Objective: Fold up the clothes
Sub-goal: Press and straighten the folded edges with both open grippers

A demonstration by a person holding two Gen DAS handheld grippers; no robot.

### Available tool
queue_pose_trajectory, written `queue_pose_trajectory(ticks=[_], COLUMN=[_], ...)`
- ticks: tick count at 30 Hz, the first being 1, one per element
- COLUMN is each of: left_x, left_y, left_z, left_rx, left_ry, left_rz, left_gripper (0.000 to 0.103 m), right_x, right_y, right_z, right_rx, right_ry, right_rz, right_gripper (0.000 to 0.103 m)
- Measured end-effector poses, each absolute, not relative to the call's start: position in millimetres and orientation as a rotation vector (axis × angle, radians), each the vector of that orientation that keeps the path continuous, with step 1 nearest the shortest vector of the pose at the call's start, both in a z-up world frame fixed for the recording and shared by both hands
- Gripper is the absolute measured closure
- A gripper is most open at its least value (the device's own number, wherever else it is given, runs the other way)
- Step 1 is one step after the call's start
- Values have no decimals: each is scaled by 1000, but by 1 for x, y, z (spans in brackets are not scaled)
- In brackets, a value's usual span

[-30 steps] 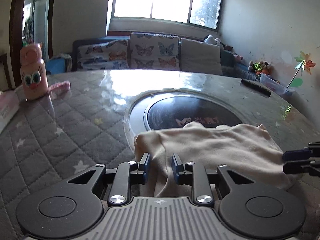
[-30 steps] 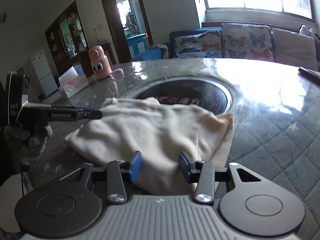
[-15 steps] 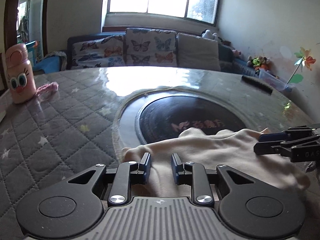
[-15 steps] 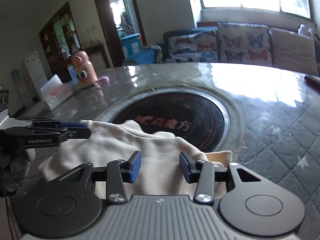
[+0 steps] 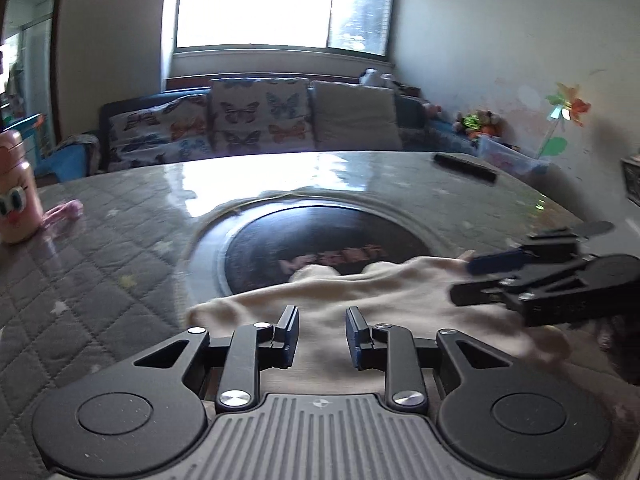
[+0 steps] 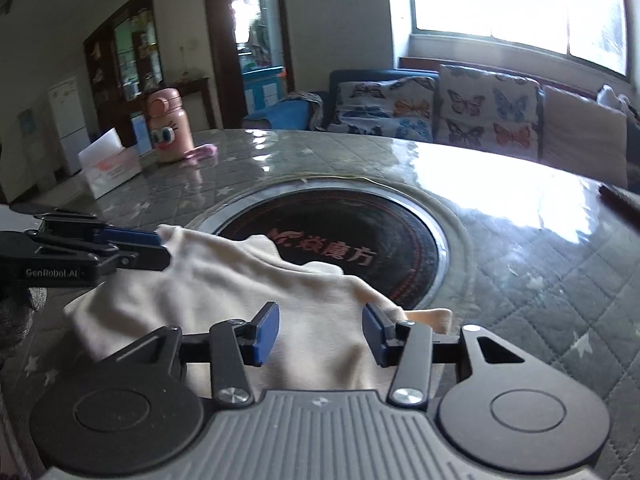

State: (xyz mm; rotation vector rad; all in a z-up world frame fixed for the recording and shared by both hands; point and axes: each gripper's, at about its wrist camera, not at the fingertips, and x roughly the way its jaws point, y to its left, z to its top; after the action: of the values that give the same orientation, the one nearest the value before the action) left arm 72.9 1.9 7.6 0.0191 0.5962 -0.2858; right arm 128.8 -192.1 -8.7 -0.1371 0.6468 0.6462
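Note:
A cream garment (image 5: 400, 292) (image 6: 224, 276) lies rumpled on the near part of the quilted table (image 5: 100, 260), its far edge over the black round inset (image 5: 320, 240). My left gripper (image 5: 322, 334) hovers at the garment's near left part. Its jaws are opening, and cloth lies smooth between and under them without being pinched. My right gripper (image 6: 320, 332) is at the near right part, its jaws also opening wide over the cloth, with a fold beside the right finger. Each gripper shows side-on in the other's view: the right gripper (image 5: 462, 280), the left gripper (image 6: 164, 249).
A pink cartoon bottle (image 6: 170, 130) and a tissue box (image 6: 108, 168) stand at the table's far left. A dark remote (image 5: 466, 166) lies at the far right. A sofa with butterfly cushions (image 5: 256, 120) runs behind the table under the window.
The garment has come back toward the near edge, uncovering more of the black inset. Both grippers' jaws stand wider than before, and the pinched bunch between the left fingers has flattened.

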Motion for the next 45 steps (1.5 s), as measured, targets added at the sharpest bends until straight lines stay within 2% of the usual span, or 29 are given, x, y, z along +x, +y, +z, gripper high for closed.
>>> queue_pose_trajectory(ticks=[8, 15, 26, 33, 36, 45], left_x=[67, 52, 34, 27, 33, 46], left_y=[-37, -41, -19, 6, 16, 46], left_z=[-2, -9, -13, -4, 2, -8], left_rx=[118, 171, 131, 37, 3, -90], left_ry=[607, 617, 641, 631, 609, 635], left_rz=[-408, -434, -395, -349, -312, -236], left_gripper=[75, 75, 74, 71, 66, 67], right_x=[132, 114, 71, 58, 67, 113], right_y=[-193, -190, -174, -170, -171, -179], right_z=[-7, -11, -15, -12, -5, -13], right_rx=[-140, -171, -304, -337, -288, -166], right_ry=[661, 661, 615, 610, 603, 657], right_rz=[648, 688, 743, 796, 794, 703], right_gripper=[53, 52, 46, 45, 43, 43])
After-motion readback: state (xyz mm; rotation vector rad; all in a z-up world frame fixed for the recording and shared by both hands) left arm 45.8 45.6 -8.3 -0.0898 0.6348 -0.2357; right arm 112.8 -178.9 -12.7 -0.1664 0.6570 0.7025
